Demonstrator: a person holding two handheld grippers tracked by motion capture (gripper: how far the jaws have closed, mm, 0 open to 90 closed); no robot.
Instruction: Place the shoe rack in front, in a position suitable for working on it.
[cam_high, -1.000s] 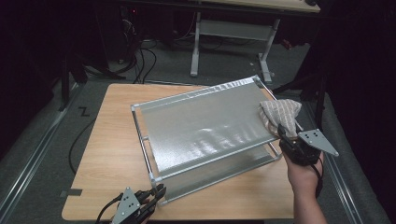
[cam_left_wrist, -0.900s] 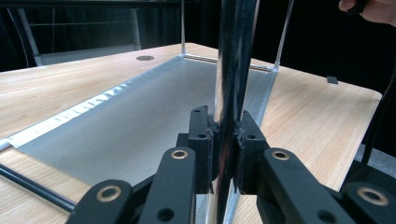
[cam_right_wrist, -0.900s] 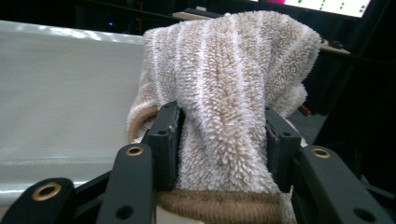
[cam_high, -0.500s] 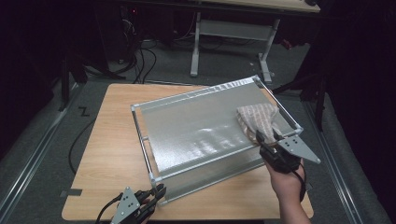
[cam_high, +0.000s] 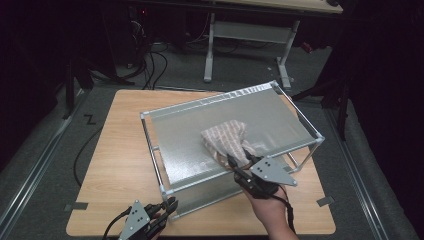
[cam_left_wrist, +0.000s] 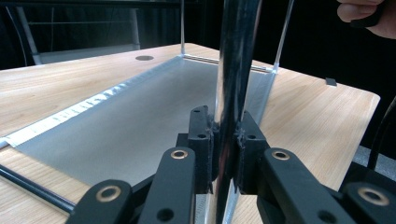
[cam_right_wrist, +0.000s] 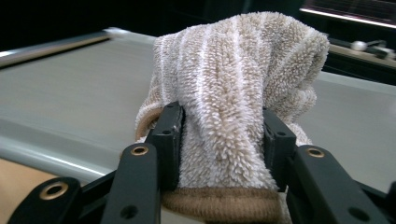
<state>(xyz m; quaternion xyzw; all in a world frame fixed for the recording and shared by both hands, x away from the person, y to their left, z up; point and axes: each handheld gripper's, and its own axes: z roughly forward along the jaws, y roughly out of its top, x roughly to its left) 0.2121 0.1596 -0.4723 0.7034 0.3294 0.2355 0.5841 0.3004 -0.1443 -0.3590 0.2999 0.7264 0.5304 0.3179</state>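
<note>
- Left gripper (cam_high: 167, 206): clamps the rack's (cam_high: 280, 120) near-left post (cam_left_wrist: 232, 84).
- Right gripper (cam_high: 239, 165): jaws just closing, squeezes cloth (cam_high: 226, 141) on the top shelf (cam_high: 180, 135), mid-surface.
- Table (cam_high: 117, 150): carries the rack.

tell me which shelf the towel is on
The top shelf of the rack: the towel lies on its grey surface, while the lower shelf beneath carries nothing visible.

Dim room, grey floor (cam_high: 45, 165) (cables (cam_high: 150, 60))
</note>
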